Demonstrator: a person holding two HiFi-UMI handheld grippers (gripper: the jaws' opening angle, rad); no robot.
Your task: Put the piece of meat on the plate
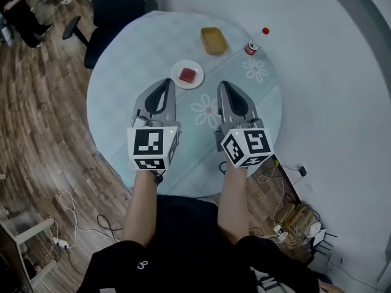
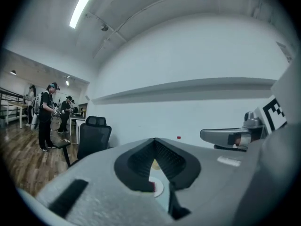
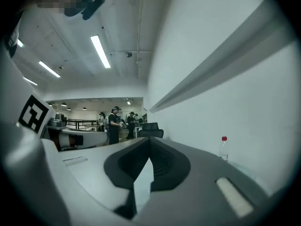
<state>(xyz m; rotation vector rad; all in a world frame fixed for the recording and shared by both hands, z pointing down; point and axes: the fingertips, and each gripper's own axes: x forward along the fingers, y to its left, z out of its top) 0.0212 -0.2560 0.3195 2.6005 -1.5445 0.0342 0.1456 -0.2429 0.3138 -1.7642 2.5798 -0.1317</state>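
Note:
A red piece of meat [image 1: 187, 74] lies on a small white plate [image 1: 197, 80] on the round, pale blue flowered table [image 1: 122, 96]. Both grippers are held side by side above the table's near half, pointing away from me. My left gripper [image 1: 166, 82] is shut and empty, its tip just short of the plate. My right gripper [image 1: 222, 85] is shut too, with nothing in it, to the right of the plate. In the left gripper view the jaws [image 2: 154, 141] meet at the tip, and the plate [image 2: 159, 188] and meat [image 2: 151, 186] peep out beneath them. The right gripper view shows its jaws [image 3: 150, 141] closed.
A yellow-brown tray [image 1: 214, 40] and a red-capped bottle [image 1: 255, 43] stand at the table's far side. A black office chair [image 1: 101, 23] is behind the table on the left. Cables [image 1: 73, 218] lie on the wooden floor. People [image 2: 47, 121] stand far off.

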